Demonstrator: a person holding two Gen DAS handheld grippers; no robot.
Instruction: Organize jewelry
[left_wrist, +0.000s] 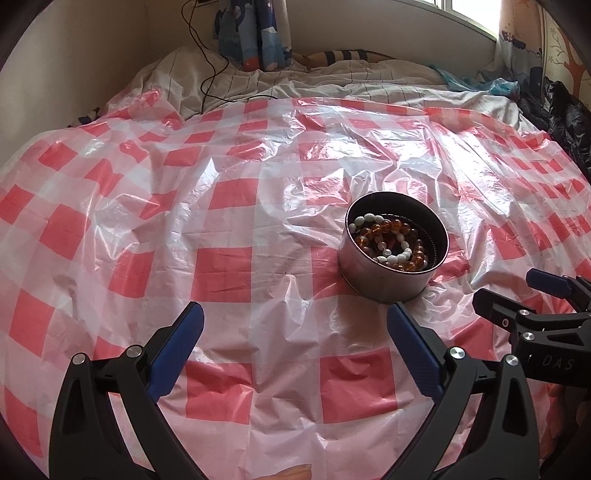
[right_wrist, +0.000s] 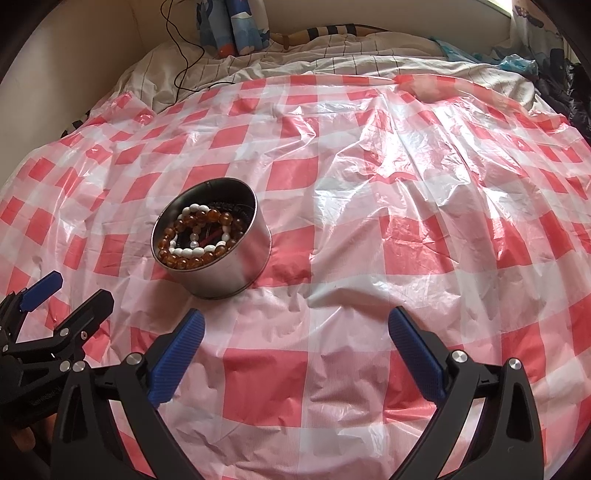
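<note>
A round metal tin stands on the red-and-white checked plastic sheet. It holds an amber bead bracelet, a white bead bracelet and some dark pieces. My left gripper is open and empty, hovering just in front and left of the tin. My right gripper is open and empty, in front and right of the tin. The beads fill the tin in the right wrist view. Each gripper shows in the other's view: the right one and the left one.
The sheet covers a bed with a rumpled striped white quilt behind it. A black cable runs over the quilt at the back left. A blue patterned curtain hangs at the back. Dark fabric lies at the right edge.
</note>
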